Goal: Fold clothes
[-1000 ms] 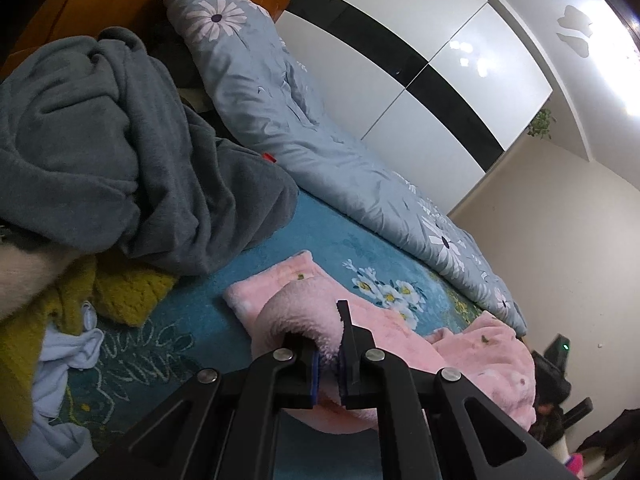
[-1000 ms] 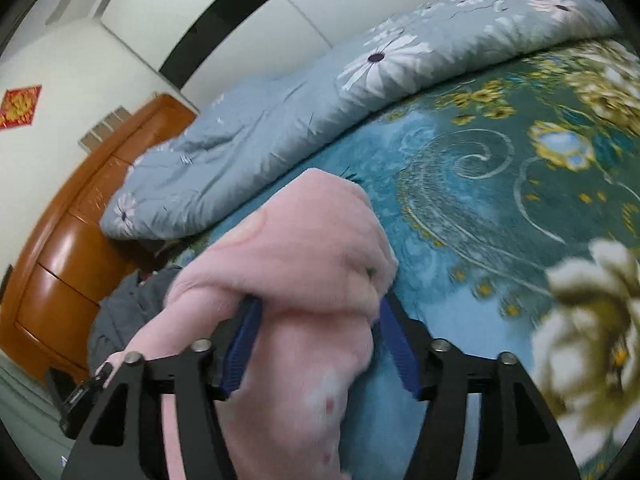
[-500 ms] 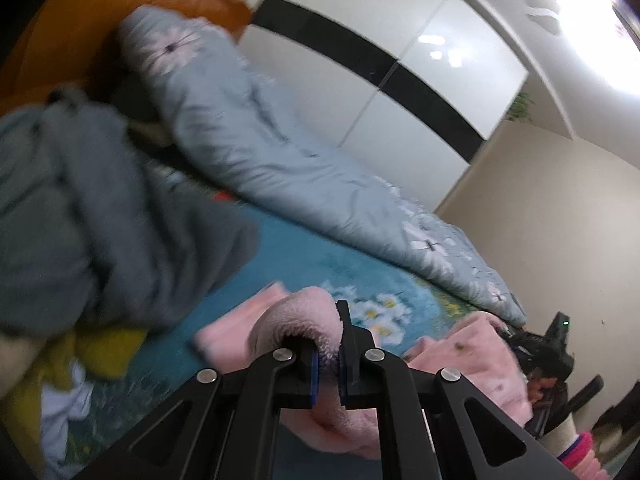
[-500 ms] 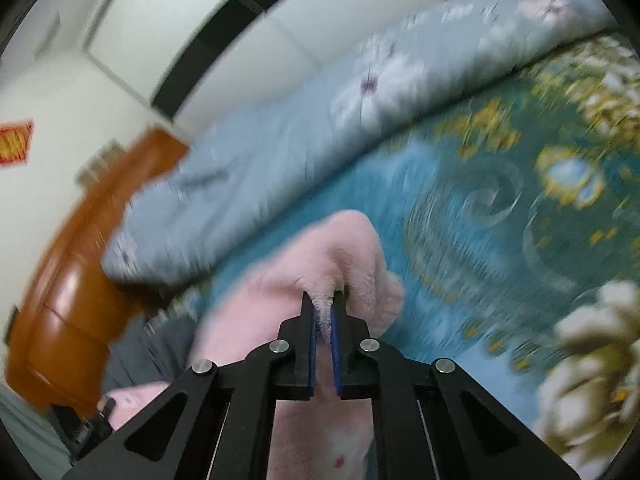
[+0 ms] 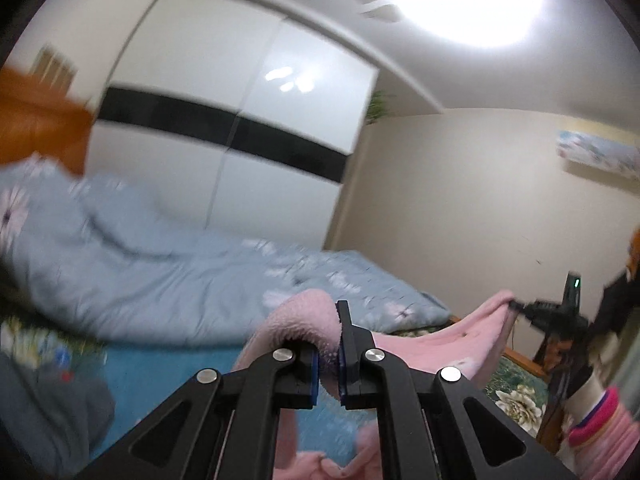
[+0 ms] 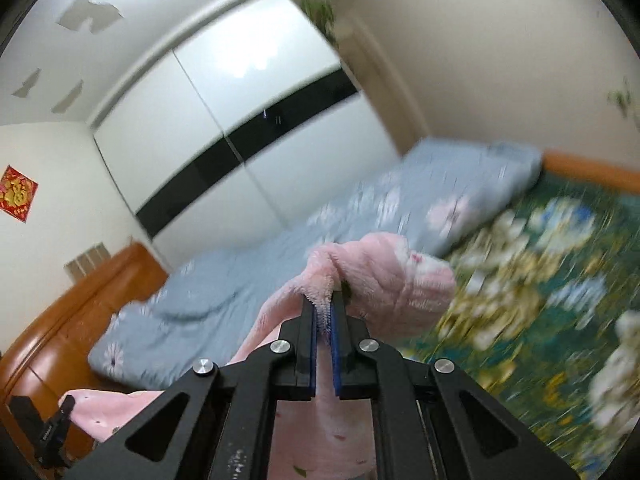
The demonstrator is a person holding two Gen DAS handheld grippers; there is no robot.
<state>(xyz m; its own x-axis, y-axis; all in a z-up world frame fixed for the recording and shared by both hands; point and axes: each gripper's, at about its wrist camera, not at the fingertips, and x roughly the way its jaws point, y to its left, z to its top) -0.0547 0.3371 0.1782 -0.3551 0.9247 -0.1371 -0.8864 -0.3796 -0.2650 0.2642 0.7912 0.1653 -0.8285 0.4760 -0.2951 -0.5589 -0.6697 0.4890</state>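
Left gripper (image 5: 328,350) and right gripper (image 6: 324,320) each pinch the fluffy pink garment (image 6: 384,276); blue quilt (image 5: 160,264) at 10 o'clock.

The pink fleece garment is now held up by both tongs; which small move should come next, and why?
Probably draw the two tongs apart sideways to stretch the top edge. Left tongs and right tongs are each shut on a bunched edge of the pink fleece garment, which sags between them in the left wrist view and hangs above the teal floral bedspread. A flat, taut hang should make folding easier.
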